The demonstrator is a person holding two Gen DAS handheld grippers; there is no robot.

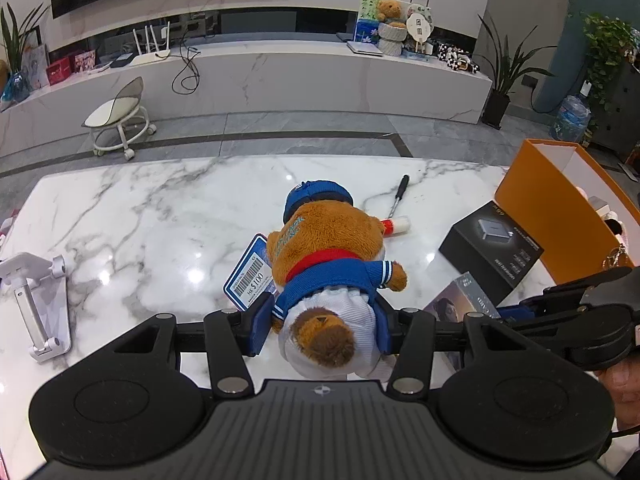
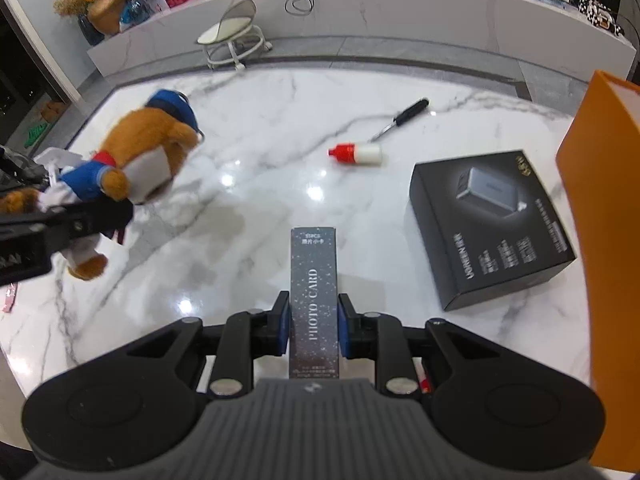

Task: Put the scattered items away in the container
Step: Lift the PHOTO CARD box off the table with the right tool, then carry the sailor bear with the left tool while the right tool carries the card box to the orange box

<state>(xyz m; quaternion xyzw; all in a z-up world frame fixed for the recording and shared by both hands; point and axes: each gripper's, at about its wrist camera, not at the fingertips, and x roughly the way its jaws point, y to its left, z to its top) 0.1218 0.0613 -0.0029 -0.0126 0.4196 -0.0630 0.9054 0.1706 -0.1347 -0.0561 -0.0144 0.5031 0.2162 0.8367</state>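
Observation:
My left gripper (image 1: 323, 320) is shut on a brown teddy bear (image 1: 328, 248) in blue clothes and cap, held above the marble table (image 1: 140, 220); its price tag (image 1: 250, 276) hangs at its left. The bear also shows in the right wrist view (image 2: 132, 152). My right gripper (image 2: 314, 328) is shut on a narrow grey photo card box (image 2: 314, 288), held above the table. The orange container (image 1: 560, 200) stands at the right; in the right wrist view its wall (image 2: 604, 240) is at the far right. A black charger box (image 2: 492, 224), a glue bottle (image 2: 356, 154) and a screwdriver (image 2: 404, 118) lie on the table.
A white phone stand (image 1: 36, 304) sits at the table's left. The right gripper (image 1: 580, 312) shows at the left view's right edge. Small items lie inside the orange container (image 1: 612, 224). A stool (image 1: 120, 120) and a TV bench stand beyond the table.

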